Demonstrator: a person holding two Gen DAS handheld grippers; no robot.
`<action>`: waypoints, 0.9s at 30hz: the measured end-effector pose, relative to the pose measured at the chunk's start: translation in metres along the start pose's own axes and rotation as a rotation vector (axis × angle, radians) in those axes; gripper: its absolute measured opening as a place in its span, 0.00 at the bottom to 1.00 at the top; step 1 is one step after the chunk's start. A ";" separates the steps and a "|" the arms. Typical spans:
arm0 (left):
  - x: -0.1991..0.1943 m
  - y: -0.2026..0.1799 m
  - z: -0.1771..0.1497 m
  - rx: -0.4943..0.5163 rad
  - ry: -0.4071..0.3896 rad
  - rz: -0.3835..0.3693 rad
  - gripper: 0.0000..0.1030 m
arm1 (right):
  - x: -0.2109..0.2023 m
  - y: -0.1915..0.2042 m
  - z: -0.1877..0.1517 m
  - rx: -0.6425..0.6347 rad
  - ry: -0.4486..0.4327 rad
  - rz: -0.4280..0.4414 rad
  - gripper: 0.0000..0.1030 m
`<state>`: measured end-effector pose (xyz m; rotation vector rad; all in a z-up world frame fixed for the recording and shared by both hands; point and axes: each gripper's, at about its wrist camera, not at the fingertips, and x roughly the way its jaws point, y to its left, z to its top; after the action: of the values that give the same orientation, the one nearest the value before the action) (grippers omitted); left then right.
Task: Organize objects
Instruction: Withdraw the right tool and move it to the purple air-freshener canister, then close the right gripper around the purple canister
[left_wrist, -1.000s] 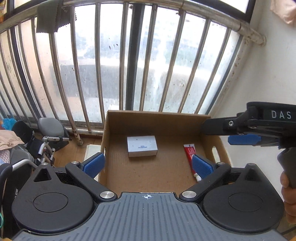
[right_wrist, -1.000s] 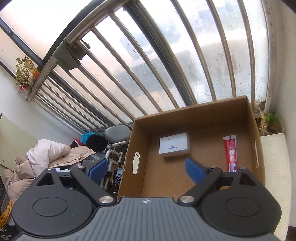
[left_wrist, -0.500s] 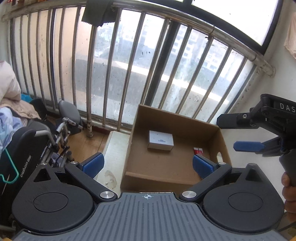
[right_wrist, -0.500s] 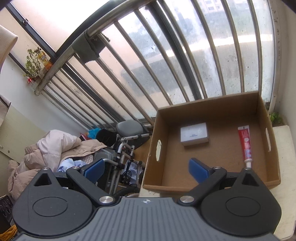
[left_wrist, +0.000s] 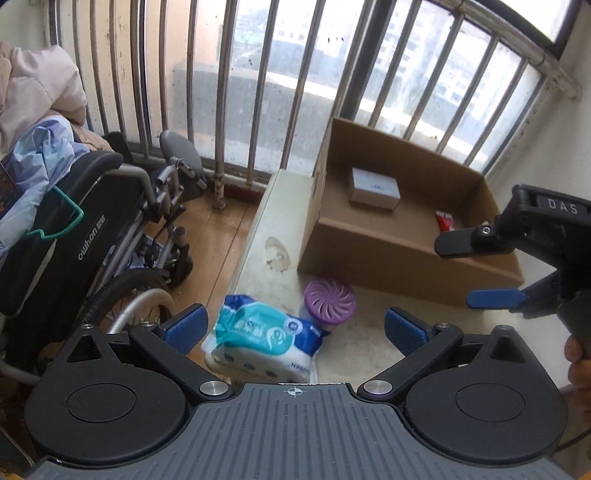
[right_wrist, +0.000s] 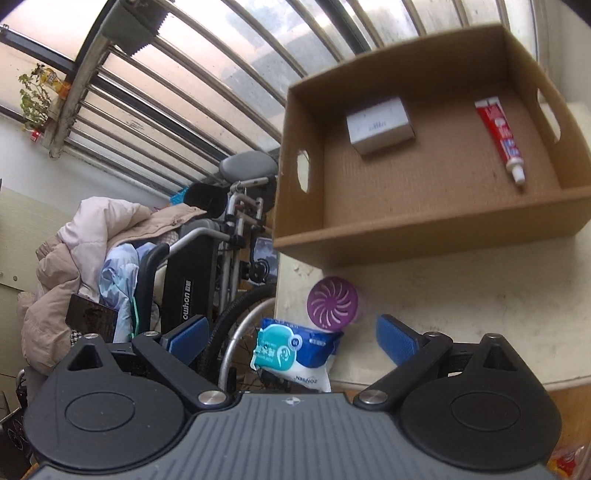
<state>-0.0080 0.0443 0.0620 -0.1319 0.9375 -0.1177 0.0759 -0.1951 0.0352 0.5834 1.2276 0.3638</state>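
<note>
A cardboard box (left_wrist: 388, 243) (right_wrist: 443, 229) stands on a pale ledge and holds a small white box (left_wrist: 375, 188) (right_wrist: 380, 123) and a red tube (right_wrist: 500, 138) (left_wrist: 445, 221). In front of the cardboard box stand a purple-lidded round container (left_wrist: 330, 301) (right_wrist: 333, 302) and a blue and white wipes pack (left_wrist: 266, 341) (right_wrist: 295, 350). My left gripper (left_wrist: 293, 326) is open and empty just above the pack. My right gripper (right_wrist: 291, 338) is open and empty, near the pack; it also shows at the right in the left wrist view (left_wrist: 484, 273).
The pale ledge (left_wrist: 266, 221) (right_wrist: 461, 295) drops off at its left side. A wheelchair (left_wrist: 85, 229) (right_wrist: 195, 266) piled with clothes stands left of it. Window bars (left_wrist: 258, 74) run behind the box. A white wall (left_wrist: 554, 147) is on the right.
Both grippers have pulled back from the cardboard box and tilted down. The purple-lidded container and the wipes pack have come into view. Both stay open.
</note>
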 end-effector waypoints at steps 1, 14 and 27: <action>0.005 -0.001 -0.005 0.021 0.004 0.001 0.99 | 0.009 -0.005 -0.004 0.008 0.008 0.004 0.96; 0.103 -0.051 -0.028 0.356 -0.018 -0.023 0.98 | 0.095 -0.056 0.000 -0.007 -0.039 0.066 0.91; 0.159 -0.058 -0.032 0.428 0.151 0.062 0.72 | 0.142 -0.086 0.011 0.036 -0.005 0.154 0.65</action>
<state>0.0569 -0.0400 -0.0740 0.3055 1.0452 -0.2706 0.1261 -0.1872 -0.1231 0.7119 1.1892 0.4697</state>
